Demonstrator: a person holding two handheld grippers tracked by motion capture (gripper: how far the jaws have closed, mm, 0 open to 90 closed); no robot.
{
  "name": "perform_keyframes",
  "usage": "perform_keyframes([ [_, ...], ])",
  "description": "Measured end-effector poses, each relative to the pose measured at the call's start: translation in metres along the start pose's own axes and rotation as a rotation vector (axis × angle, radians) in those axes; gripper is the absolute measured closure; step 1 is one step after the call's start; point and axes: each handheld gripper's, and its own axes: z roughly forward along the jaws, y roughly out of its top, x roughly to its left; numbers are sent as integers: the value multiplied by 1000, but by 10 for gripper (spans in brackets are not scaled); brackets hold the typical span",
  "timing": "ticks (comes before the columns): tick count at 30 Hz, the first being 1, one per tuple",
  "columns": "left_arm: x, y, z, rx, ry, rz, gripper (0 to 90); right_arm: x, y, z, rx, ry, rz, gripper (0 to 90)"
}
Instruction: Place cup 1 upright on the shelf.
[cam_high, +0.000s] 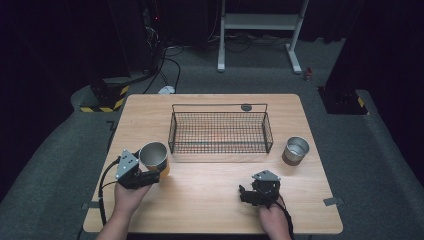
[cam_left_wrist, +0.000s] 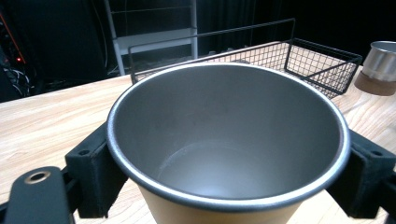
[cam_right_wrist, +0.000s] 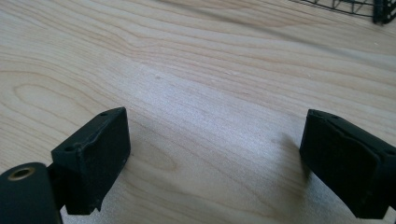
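The left gripper (cam_high: 150, 176) pinches the near cup (cam_high: 154, 156), which sits just left of the basket (cam_high: 220, 132). To carry it well, keep it upright and clear the basket's near rim. The right gripper (cam_high: 243, 194), jaws spread over bare table (cam_right_wrist: 224, 74), sits nearer than the basket. The left gripper view reveals the cup's empty inside (cam_left_wrist: 229, 149); the high view shows 1 more cup (cam_high: 296, 150) right of the basket.

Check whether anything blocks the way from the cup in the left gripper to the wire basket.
Nothing visible does. The left gripper holds the cup just off the wire basket's front left corner, with bare table between. The basket's near wall must be cleared from above.
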Motion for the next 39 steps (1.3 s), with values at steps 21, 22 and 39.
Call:
perform_keyframes([
  [21, -20, 14, 23, 9, -47, 14, 133, 0, 0, 0, -2, 8, -9, 85],
  [22, -20, 14, 24, 13, -47, 14, 133, 0, 0, 0, -2, 8, -9, 85],
  [39, -23, 12, 32, 33, -54, 11, 133, 1, -1, 0, -1, 9, -8, 85],
])
